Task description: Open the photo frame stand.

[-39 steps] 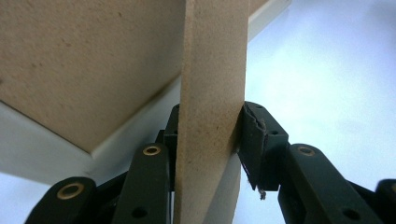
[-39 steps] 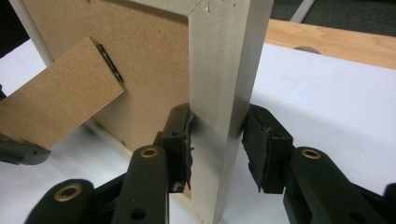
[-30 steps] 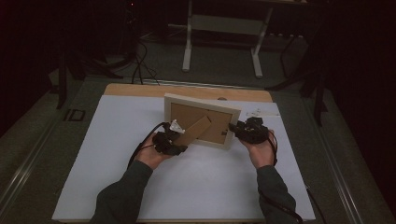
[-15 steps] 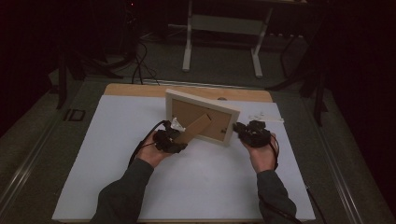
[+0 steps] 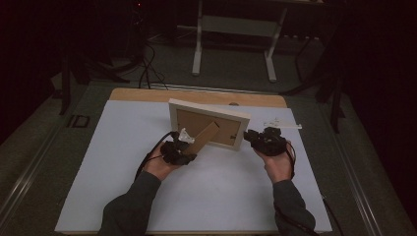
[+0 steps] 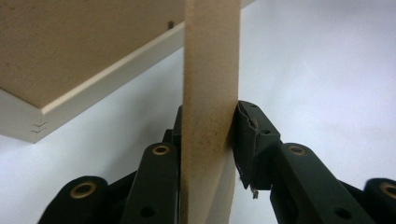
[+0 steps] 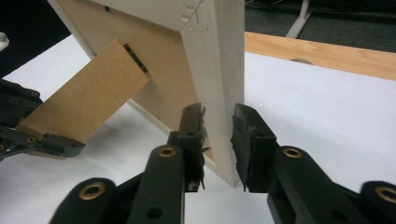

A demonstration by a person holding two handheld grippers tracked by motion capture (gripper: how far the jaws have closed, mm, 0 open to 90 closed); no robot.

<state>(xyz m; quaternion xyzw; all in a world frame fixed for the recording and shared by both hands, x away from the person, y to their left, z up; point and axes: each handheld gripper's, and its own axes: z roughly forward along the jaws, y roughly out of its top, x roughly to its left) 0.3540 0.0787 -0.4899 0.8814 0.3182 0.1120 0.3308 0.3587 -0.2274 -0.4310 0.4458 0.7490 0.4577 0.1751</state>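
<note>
Left claw (image 6: 208, 140) is seen pinching the cardboard easel leg (image 6: 210, 84), which slants up and away to the picture frame (image 5: 209, 123); its jaws have just been closing. Right claw (image 7: 218, 135) straddles the frame's side edge (image 7: 219, 70), jaws just reopened, a slight gap visible. Frame stands mid-bench (image 5: 123, 196), long axis crosswise; open room is left on all sides.
</note>
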